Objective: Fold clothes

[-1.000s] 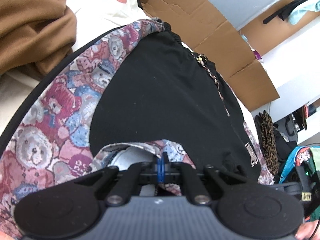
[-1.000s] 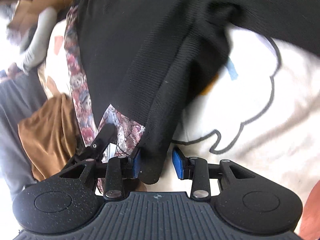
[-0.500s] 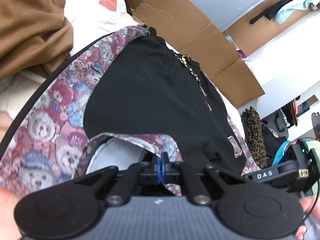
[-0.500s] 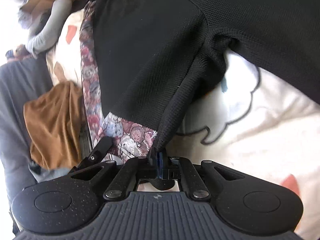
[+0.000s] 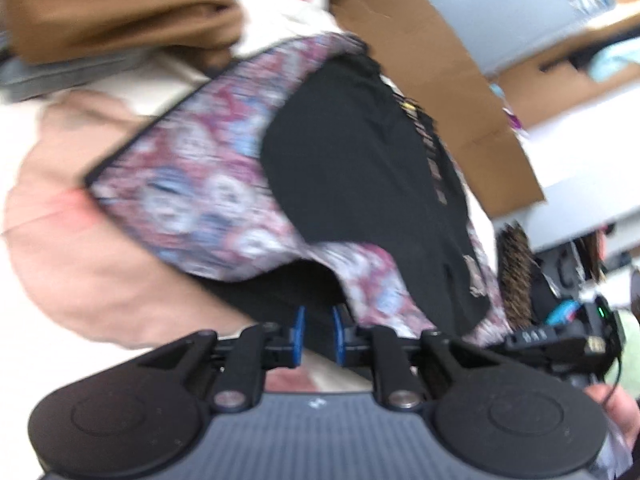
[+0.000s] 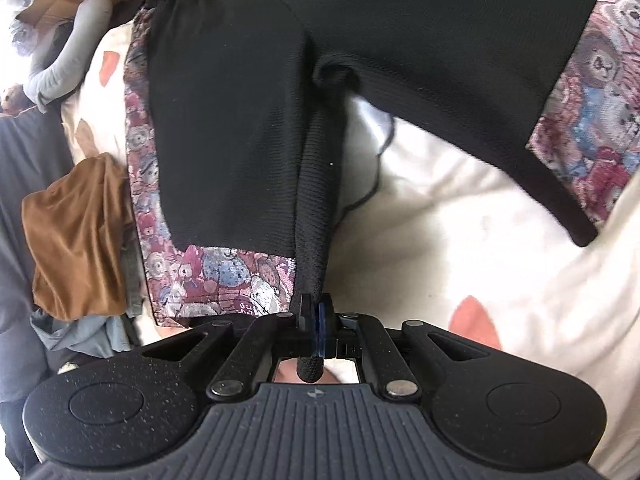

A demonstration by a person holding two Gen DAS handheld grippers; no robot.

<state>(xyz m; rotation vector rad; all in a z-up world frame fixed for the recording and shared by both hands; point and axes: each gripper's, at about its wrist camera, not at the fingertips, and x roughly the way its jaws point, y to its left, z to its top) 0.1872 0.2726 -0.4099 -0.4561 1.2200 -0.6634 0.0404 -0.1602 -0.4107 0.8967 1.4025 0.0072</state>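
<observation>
Black shorts (image 6: 240, 120) pinched by right gripper (image 6: 316, 316); left gripper (image 5: 318, 334) seemingly loosening

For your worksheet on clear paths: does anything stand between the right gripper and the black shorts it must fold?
Nothing visible does. The right gripper is already shut on a bunched edge of the shorts, which lie on the bedsheet.

The shorts (image 6: 228, 120) are black with panels of a teddy-bear print in maroon, blue and grey. They lie on a cream bedcover (image 6: 460, 240) with coral patches and dark outline drawings, beside a rust-brown garment (image 6: 76, 236). In the blurred left wrist view, the cardboard (image 5: 432, 52) looks plain tan.
</observation>
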